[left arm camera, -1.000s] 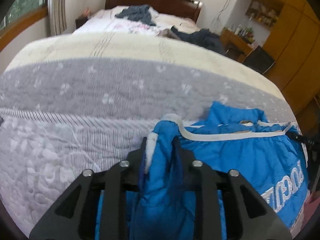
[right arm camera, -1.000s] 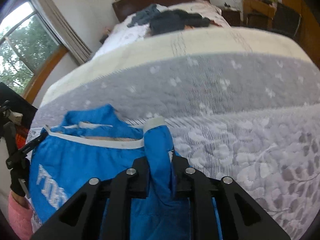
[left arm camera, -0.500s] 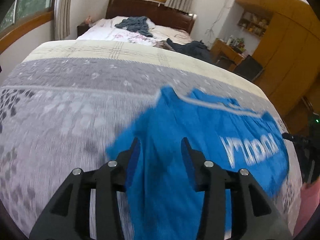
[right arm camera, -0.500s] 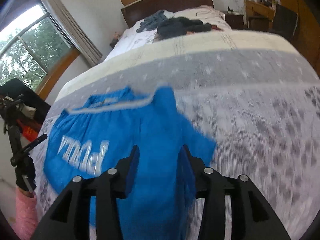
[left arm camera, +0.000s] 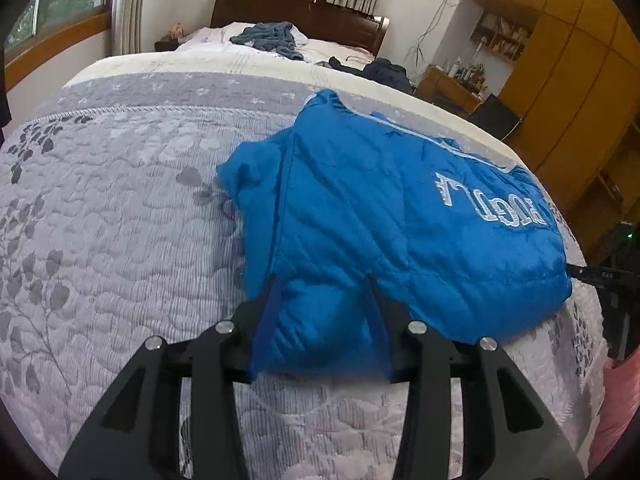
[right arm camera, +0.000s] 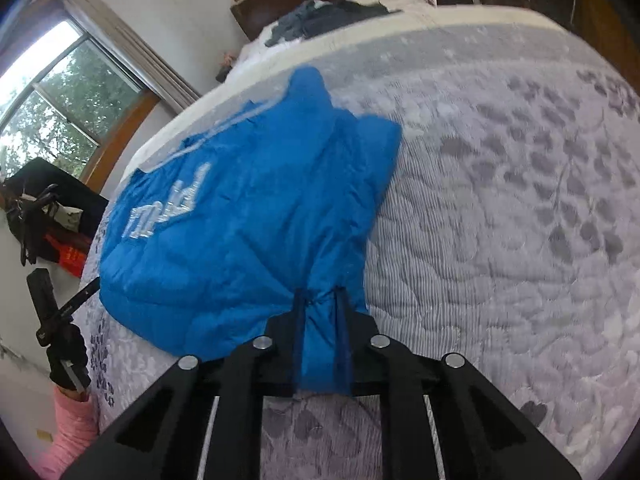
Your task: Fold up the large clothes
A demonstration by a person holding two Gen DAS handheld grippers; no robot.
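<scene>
A blue padded jacket point(left arm camera: 380, 220) with white lettering lies spread on the grey patterned quilt point(left arm camera: 120, 220), its near edge toward me. My left gripper point(left arm camera: 320, 284) holds a thick bulge of that near edge between widely spaced fingers. In the right wrist view the jacket point(right arm camera: 240, 232) runs to the left, and my right gripper point(right arm camera: 320, 296) is shut on a gathered pinch of its near right corner, where the fabric puckers. A sleeve end point(right arm camera: 376, 140) sticks out at the far right of the jacket.
Dark clothes point(left arm camera: 272, 38) are heaped at the bed's far end before a wooden headboard point(left arm camera: 296, 8). A yellow wardrobe point(left arm camera: 568, 52) and a desk point(left arm camera: 452, 84) stand to the right, a window point(right arm camera: 60, 112) to the left. A pink sleeve point(right arm camera: 68, 432) shows low on the left.
The jacket, held up close to both cameras a second ago, was swung out and now lies flat on the quilt. Both grippers have drawn back to its near edge.
</scene>
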